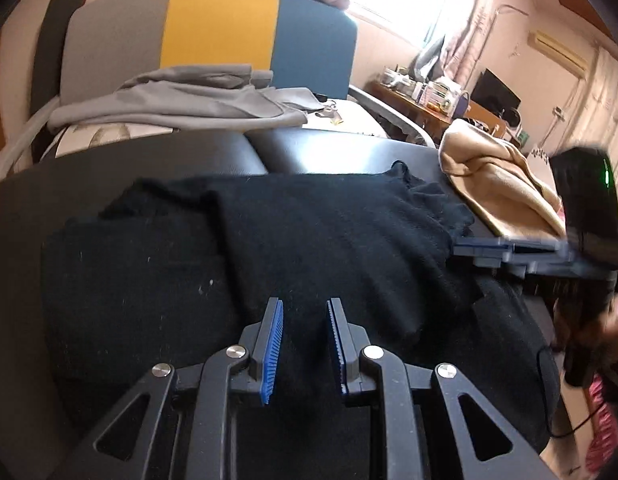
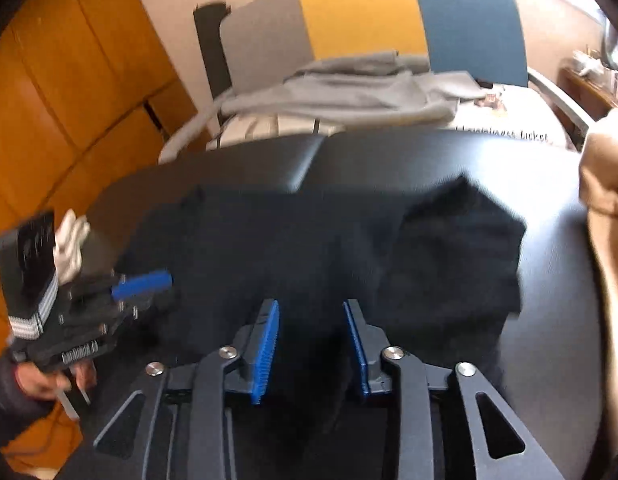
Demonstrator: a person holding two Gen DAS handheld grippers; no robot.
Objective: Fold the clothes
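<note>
I judged that a fold had just been laid and both claws were free of the cloth, so the step in hand was the pause between folds. My left claw (image 1: 305,344) stood with its jaws parted and nothing pinched: only black knit showed through the gap, lying below the pads rather than between them. My right claw (image 2: 311,350) was likewise spread, its blue ribbed pads (image 2: 265,354) bare, the cloth beneath and ahead of them.

The black sweater (image 1: 309,232) lay just ahead of and under both claws, spread on the dark padded table (image 1: 341,152). One flap was folded over the body, its ragged edge running slantwise ahead of the left claw; off to that claw's right the other claw reached in level at the flap's edge, whether touching I could not tell. The knit looked soft, thick and fuzzy, flecked with lint, so I expected it to sag and cling instead of creasing crisply.

The next move, as I judged it, called for picking a fresh edge of the sweater, closing both claws on it together, and carrying it across evenly so the bulky layers would not slide.

Beyond the table, far ahead of the claws, a gray garment (image 1: 181,100) lay rumpled on a chair (image 1: 221,24) with gray, yellow and blue panels. A tan cloth (image 1: 497,176), smooth and heaped, sat ahead to the right of the left claw.
</note>
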